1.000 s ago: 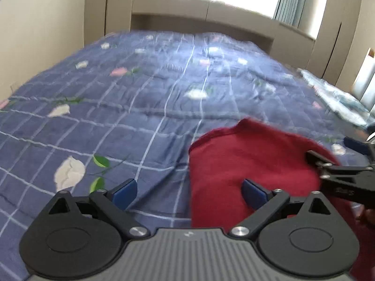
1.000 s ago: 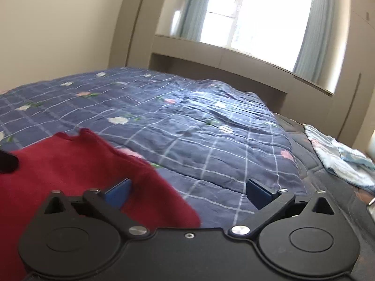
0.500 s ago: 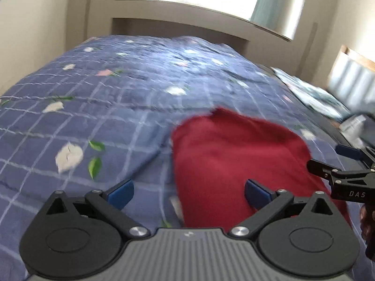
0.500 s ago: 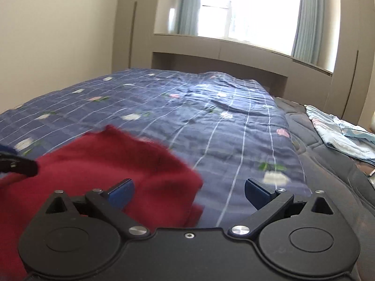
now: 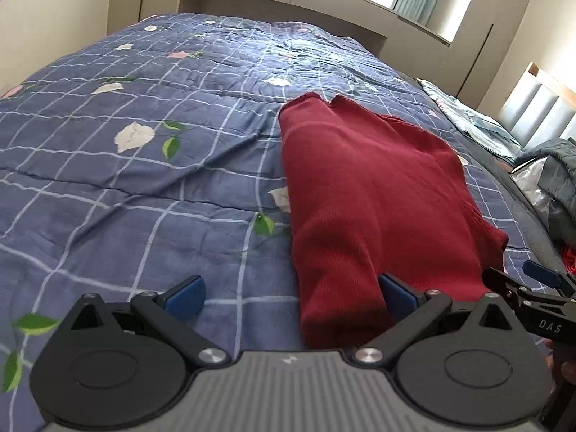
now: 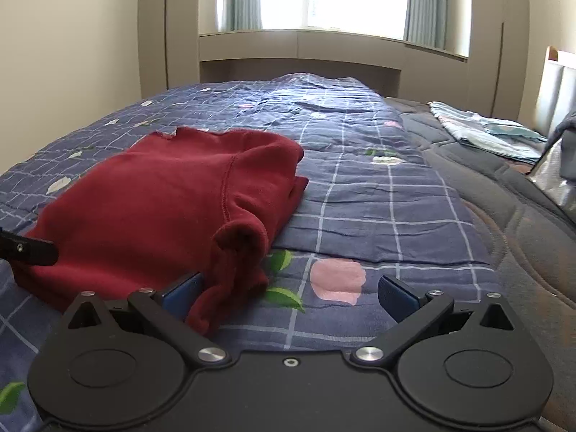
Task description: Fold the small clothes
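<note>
A dark red knit garment (image 5: 367, 194) lies folded in a long strip on the blue checked bedspread (image 5: 144, 165); it also shows in the right wrist view (image 6: 162, 208). My left gripper (image 5: 291, 298) is open and empty, low at the garment's near left end. My right gripper (image 6: 288, 295) is open and empty at the garment's near right corner, whose bunched edge lies beside the left fingertip (image 6: 183, 293). The right gripper also shows at the right edge of the left wrist view (image 5: 532, 288).
A folded light blue cloth (image 6: 486, 133) lies on the dark quilted mattress (image 6: 504, 194) to the right. A grey garment and a shiny bag (image 5: 550, 180) sit at the far right. A headboard shelf and window are beyond the bed.
Both grippers have pulled back and lowered toward the bed. The red garment now lies flat and still, in a narrower folded shape than a second ago.
</note>
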Demonstrator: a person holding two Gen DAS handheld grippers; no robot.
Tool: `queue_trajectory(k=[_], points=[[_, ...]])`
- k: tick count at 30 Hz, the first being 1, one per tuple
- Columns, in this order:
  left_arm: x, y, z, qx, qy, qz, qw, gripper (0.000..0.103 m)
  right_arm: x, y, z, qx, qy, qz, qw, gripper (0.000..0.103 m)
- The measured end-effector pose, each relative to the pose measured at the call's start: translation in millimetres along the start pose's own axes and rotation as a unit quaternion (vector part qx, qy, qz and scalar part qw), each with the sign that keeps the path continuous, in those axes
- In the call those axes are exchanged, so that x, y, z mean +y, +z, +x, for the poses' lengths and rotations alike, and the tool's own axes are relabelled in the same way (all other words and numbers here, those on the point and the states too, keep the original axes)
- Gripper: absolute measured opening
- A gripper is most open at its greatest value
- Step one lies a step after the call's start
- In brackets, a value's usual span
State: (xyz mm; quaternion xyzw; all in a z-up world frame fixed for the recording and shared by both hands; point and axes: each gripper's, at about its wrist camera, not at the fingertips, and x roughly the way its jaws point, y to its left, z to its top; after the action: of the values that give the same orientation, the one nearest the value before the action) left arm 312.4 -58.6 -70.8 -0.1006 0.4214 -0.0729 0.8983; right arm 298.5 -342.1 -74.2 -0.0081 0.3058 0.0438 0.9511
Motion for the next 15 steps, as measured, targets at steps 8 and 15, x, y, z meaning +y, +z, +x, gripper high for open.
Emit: queue_trajectory(k=[8, 15], points=[[4.7, -4.8, -10.5, 0.003, 0.001, -0.013, 0.9999, 0.102, 10.7, -2.6, -14.3, -0.002, 0.011, 0.061, 0.998, 0.102], [10.5, -11.8, -9.0, 0.009, -0.003, -0.021, 0.9997, 0.102, 16.2, -23.0, -8.3, 0.008, -0.008, 0.067, 0.998, 0.102]])
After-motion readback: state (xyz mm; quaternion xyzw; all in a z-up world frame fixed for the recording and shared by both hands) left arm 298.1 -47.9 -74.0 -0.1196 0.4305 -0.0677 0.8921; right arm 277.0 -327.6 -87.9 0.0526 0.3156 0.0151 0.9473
